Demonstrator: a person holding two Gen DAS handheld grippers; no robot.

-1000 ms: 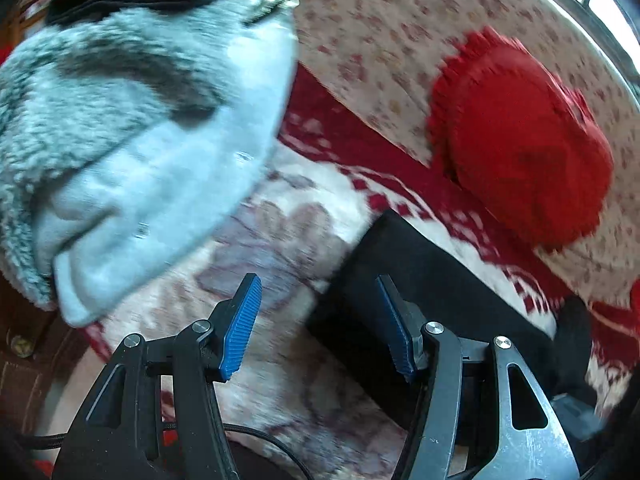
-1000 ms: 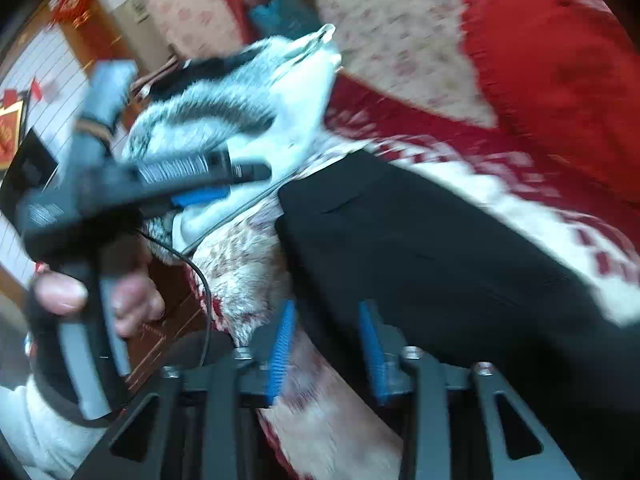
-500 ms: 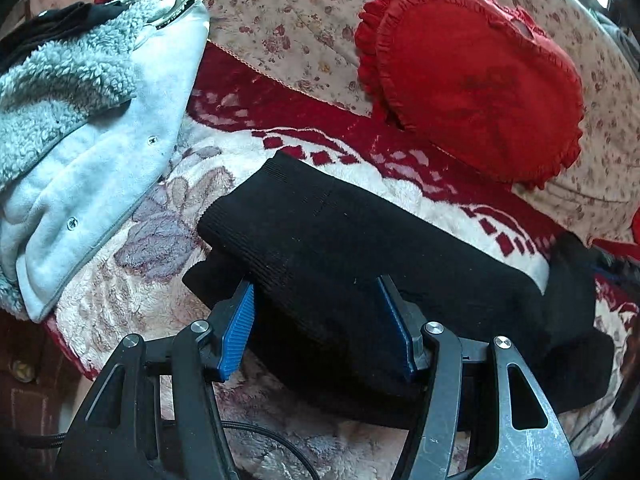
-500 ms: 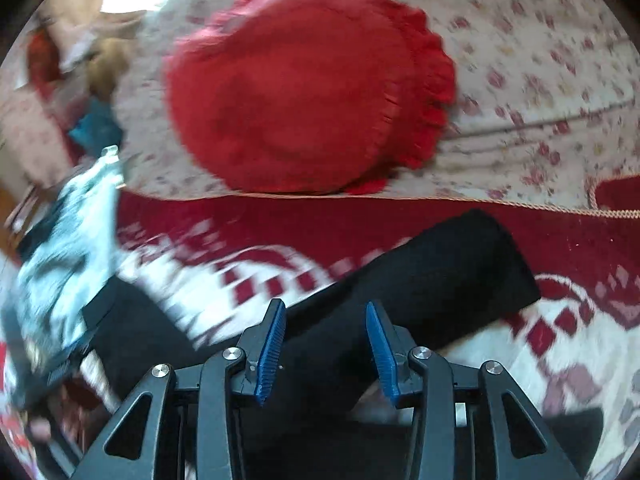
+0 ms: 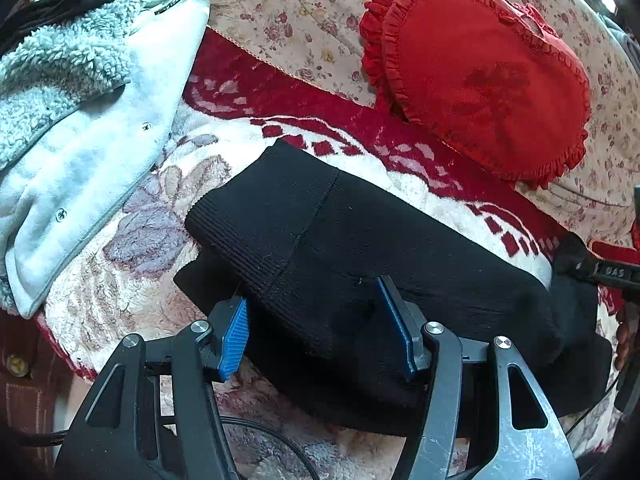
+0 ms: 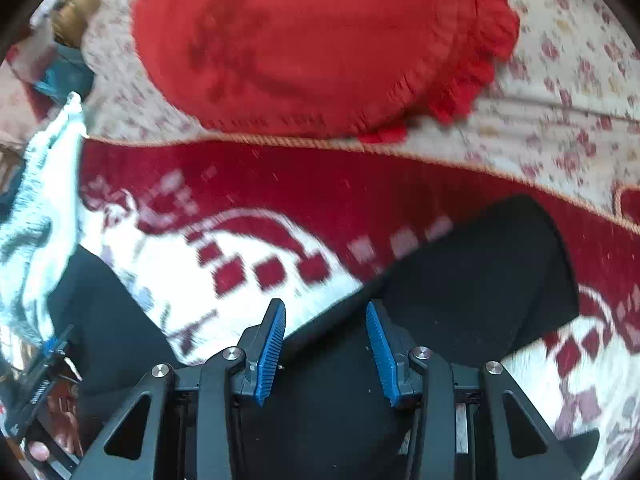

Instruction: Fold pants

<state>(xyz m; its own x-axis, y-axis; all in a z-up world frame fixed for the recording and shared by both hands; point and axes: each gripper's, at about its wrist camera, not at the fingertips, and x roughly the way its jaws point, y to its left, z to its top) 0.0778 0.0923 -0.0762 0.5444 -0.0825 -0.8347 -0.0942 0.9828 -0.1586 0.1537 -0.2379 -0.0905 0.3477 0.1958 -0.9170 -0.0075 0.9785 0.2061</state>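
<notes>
Black knit pants (image 5: 360, 248) lie folded lengthwise on a red-and-white plush blanket (image 5: 132, 280). Their ribbed waistband end points left in the left wrist view. My left gripper (image 5: 314, 330) hovers open over that waistband end, its blue pads (image 5: 234, 332) astride the cloth without pinching it. In the right wrist view the leg end of the pants (image 6: 480, 280) lies to the right. My right gripper (image 6: 326, 344) is open just above the pants' upper edge, with nothing pressed between its pads. The right gripper (image 5: 612, 272) also shows at the left wrist view's right rim.
A red frilled heart cushion (image 5: 480, 80) leans on the floral sofa back (image 5: 288, 12) behind the pants. A grey fleece-lined jacket (image 5: 80, 120) lies heaped left of the waistband. The blanket's front edge drops off over brown upholstery (image 5: 20, 368) at lower left.
My left gripper has moved from over the jacket to over the pants' waistband end. My right gripper swung away from the waistband end to the leg end, and its jaws stand slightly wider.
</notes>
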